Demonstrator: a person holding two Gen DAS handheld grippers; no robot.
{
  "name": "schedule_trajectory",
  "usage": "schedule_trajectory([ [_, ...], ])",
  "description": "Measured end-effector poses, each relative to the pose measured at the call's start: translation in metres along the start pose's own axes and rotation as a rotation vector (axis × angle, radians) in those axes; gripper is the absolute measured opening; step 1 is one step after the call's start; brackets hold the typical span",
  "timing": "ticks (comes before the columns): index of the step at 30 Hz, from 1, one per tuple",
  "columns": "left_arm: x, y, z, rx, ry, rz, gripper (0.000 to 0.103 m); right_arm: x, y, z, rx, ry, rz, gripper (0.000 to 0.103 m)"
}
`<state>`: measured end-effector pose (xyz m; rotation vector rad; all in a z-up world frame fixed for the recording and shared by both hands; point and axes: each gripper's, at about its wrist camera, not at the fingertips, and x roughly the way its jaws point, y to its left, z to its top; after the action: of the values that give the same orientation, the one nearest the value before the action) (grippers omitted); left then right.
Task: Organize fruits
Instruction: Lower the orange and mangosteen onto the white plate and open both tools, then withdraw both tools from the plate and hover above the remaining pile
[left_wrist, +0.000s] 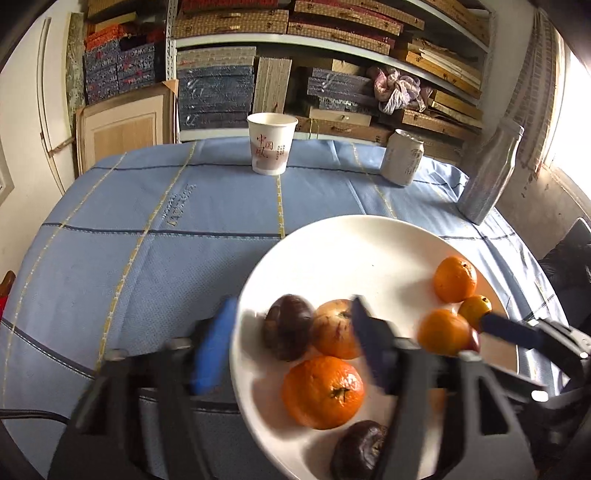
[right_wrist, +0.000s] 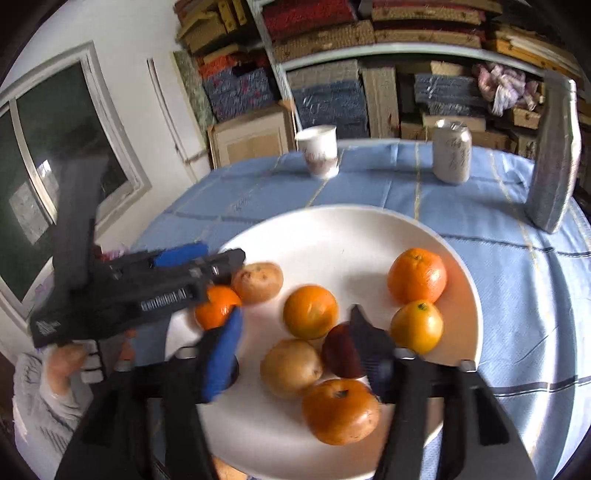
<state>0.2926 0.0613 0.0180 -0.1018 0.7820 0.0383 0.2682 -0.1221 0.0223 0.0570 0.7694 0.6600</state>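
Over the round white ceramic plate (right_wrist: 332, 229) holding the oranges and darker fruits (right_wrist: 310, 312), the left gripper (left_wrist: 291, 347) and right gripper (right_wrist: 295, 347) hover with jaws apart and empty, so a careless descent could nudge the crowded fruit rolling off the rim.

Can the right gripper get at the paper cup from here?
Probably yes: the right gripper is open and empty, and only bare cloth lies between the plate and the cup; it must pass over the fruit.

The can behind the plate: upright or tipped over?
Upright. The can stands on its base on the blue cloth, its top facing up, beyond the plate.
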Motion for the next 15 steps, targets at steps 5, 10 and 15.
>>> schedule_trajectory([
  [5, -0.014, -0.004, 0.002, 0.007, -0.029, -0.003, 0.073, -0.014, 0.0, 0.001, 0.014, -0.025, 0.019, 0.066],
  [10, -0.04, -0.004, 0.006, -0.005, -0.075, 0.008, 0.082, -0.037, -0.003, 0.003, 0.034, -0.07, 0.033, 0.069],
  [15, -0.069, -0.009, 0.003, 0.016, -0.114, 0.011, 0.086, -0.066, -0.001, 0.003, 0.049, -0.131, 0.049, 0.072],
])
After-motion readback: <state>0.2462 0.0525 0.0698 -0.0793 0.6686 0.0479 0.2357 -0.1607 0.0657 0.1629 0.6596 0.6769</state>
